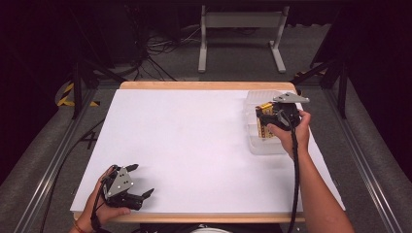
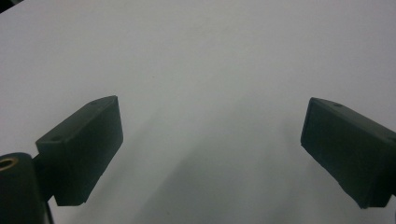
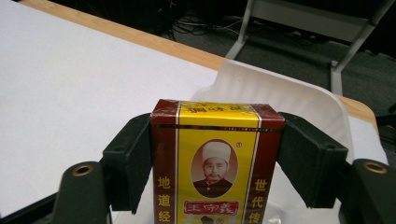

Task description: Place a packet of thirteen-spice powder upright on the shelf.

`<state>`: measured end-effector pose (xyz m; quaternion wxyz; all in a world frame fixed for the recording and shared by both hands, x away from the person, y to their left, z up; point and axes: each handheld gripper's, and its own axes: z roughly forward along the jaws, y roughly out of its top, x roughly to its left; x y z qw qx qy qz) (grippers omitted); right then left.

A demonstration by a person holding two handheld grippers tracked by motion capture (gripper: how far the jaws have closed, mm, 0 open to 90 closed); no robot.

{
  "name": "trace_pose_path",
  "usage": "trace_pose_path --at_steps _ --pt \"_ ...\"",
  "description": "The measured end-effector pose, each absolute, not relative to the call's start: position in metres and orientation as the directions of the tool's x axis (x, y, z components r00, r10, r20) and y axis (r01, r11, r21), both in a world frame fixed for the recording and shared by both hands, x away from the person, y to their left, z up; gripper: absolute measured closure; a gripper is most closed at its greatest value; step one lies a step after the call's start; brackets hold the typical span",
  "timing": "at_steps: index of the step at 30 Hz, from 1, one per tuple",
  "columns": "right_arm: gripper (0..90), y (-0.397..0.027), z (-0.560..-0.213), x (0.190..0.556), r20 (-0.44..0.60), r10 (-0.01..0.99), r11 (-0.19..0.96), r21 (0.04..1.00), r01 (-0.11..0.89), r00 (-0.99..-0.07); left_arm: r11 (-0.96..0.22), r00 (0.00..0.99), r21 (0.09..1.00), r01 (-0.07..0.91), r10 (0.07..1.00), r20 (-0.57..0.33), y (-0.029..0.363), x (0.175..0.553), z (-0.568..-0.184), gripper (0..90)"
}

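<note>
Wooden table point(image 1: 204, 85), white sheet point(image 1: 194, 145) covering top; clear plastic tray point(image 1: 265, 145) at right edge.

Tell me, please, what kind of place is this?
Probably a lab or recording studio: a white table stands between metal rails, loose cables lie on the grey carpet behind it, and dark curtains surround it.

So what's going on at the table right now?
A person works at a white-covered table with a gripper in each hand. The right gripper has its jaws on both sides of a yellow and red box, over a clear plastic tub near the table's far right corner. The left gripper sits at the near left edge, jaws wide apart with nothing between them, just bare table surface.
</note>
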<state>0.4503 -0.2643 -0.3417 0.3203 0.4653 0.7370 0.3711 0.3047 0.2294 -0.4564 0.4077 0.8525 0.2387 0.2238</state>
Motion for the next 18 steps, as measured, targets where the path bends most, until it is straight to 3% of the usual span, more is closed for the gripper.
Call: trace_pose_path --at_steps 18 --pt "30.2 -0.278 -0.347 0.437 -0.13 0.918 0.309 0.827 0.47 -0.375 -0.552 0.785 0.802 0.226 0.591 0.186 0.229 0.305 -0.456 6.4"
